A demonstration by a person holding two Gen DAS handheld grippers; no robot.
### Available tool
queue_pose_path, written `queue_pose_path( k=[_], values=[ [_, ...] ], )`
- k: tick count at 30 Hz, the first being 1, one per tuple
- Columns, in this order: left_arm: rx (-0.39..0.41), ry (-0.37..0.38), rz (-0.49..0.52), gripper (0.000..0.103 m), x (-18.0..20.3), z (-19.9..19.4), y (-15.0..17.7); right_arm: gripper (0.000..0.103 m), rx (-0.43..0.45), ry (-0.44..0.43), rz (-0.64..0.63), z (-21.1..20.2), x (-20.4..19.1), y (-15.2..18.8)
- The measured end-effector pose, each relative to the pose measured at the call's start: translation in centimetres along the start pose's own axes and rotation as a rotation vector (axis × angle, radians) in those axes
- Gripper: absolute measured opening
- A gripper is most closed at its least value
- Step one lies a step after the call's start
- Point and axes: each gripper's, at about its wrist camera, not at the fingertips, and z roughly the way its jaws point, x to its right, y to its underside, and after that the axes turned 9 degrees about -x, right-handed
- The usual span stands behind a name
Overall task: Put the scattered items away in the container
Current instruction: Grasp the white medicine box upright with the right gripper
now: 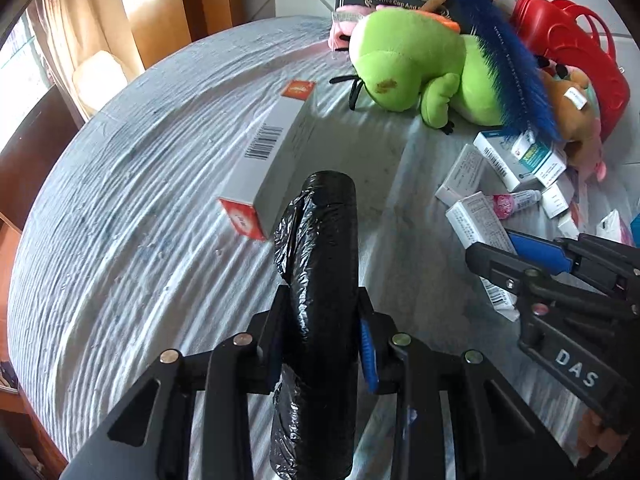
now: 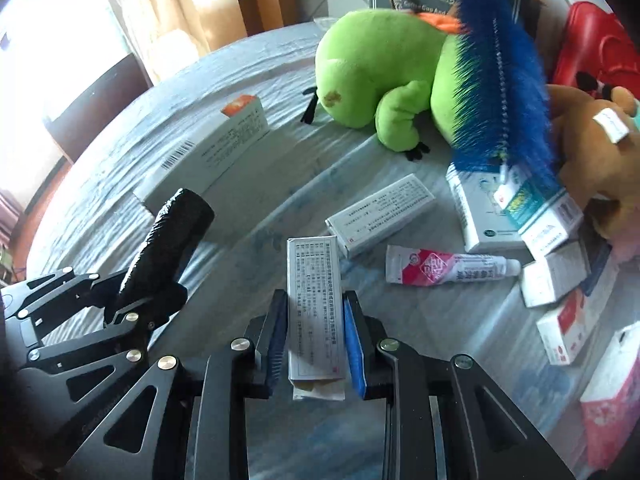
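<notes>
Two hand-held grippers (image 1: pixel 322 344) (image 2: pixel 316 344) hold items; red basket (image 1: pixel 576 52) behind.

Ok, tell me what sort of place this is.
Probably a home room: a cloth-covered round table beside curtains, with a green plush toy and scattered medicine boxes on it.

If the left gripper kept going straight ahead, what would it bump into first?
Probably the long white box: the black roll held in the left gripper points just past that box's near end, though depth is unclear.
</notes>
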Motion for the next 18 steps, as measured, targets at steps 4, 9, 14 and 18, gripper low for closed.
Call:
queue_pose_path(
  k=[4, 9, 14, 18],
  values=[
    [0.047, 0.001, 0.013, 0.030, 0.3, -3.4, 0.8, 0.026, 0.058, -0.006, 0.016, -4.5, -0.4, 1.8],
    [0.139, 0.015, 0.056, 0.030, 2.4, -9.1, 2.3, 0.027, 0.147, 0.001, 0.051, -11.2, -0.3, 4.9],
    [0.258, 0.025, 0.082, 0.030, 6.1, -15.8, 4.7, 0.027, 0.263, 0.032, 0.065, -17.6, 0.5, 8.3],
    [0.339, 0.038, 0.109, 0.030, 9.4, -20.5, 7.0, 0.027, 0.354, 0.064, 0.064, -22.8, 1.2, 11.3]
  ],
)
